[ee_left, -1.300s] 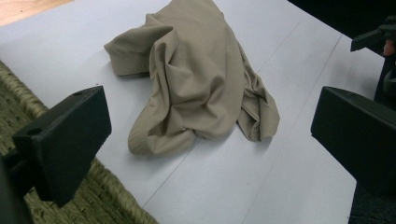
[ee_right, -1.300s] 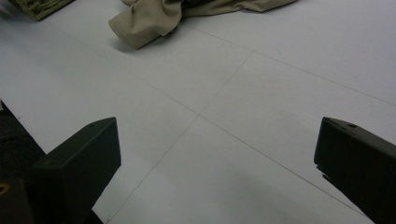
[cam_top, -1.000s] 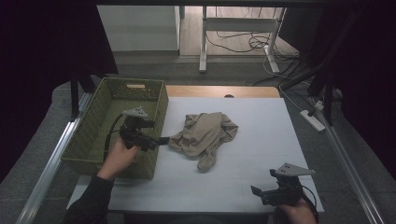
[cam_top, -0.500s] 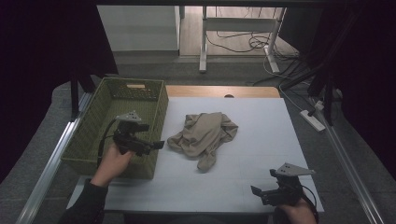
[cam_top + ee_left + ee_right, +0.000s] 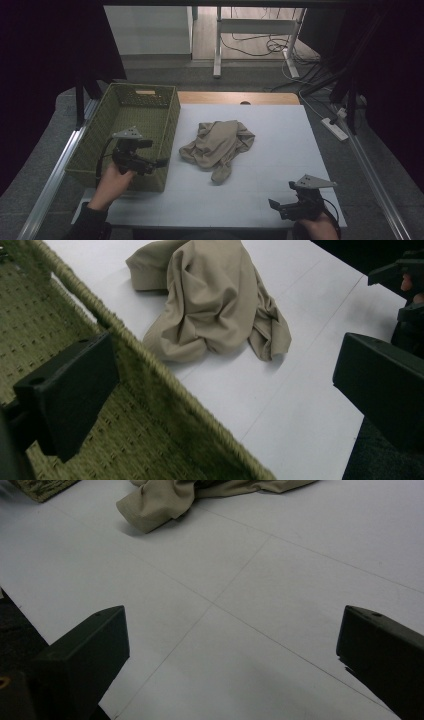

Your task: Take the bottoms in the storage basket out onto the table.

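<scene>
We see a green woven basket (image 5: 100, 145) at the left of the white table (image 5: 310, 165), its long side running away from us. What shows of its floor is bare weave, and nothing lies in it that we can make out; the near corner is partly hidden behind the left gripper (image 5: 159, 163). That gripper hangs over the basket's near right corner, above the rim, its tips pointing right toward the cloth (image 5: 218, 146). In the left gripper view its jaws stand wide apart with nothing between them: one over the basket's inside, the other over the table, the rim (image 5: 150, 365) crossing between.

The beige cloth sits crumpled in a heap in the middle of the table, just right of the basket but not touching it. One end sticks out toward the near edge.

The right gripper (image 5: 274, 205) is low at the near right edge of the table, well apart from the cloth. In the right gripper view its jaws are spread wide over bare table, and the cloth's near end (image 5: 150, 505) lies far ahead.

Against the earlier frames, the left gripper has pulled back left, from beside the cloth to over the basket corner. The cloth, basket and right gripper lie as before.
</scene>
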`<action>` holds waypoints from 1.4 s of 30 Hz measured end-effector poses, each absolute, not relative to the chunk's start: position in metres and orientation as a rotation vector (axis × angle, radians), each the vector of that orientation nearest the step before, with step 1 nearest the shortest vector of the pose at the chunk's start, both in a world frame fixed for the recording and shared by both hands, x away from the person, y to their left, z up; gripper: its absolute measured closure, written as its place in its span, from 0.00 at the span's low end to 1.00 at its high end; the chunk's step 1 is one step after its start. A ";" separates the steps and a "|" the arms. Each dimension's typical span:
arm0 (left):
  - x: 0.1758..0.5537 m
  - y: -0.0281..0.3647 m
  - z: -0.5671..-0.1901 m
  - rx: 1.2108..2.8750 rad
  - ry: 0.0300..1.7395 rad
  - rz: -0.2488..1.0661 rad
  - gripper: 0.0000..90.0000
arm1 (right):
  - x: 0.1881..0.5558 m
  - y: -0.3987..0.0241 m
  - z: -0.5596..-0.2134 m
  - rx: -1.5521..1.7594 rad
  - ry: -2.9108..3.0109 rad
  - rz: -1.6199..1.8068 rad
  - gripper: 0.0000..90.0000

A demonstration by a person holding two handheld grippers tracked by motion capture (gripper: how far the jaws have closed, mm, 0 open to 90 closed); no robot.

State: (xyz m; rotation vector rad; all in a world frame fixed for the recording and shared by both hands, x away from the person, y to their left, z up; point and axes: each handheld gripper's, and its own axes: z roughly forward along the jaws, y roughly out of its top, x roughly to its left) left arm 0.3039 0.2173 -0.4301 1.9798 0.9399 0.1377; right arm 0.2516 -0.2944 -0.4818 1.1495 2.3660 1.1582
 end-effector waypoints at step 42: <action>0.216 0.270 -0.453 1.894 1.108 0.230 0.00 | 0.252 -0.294 -0.482 1.156 2.371 1.145 0.01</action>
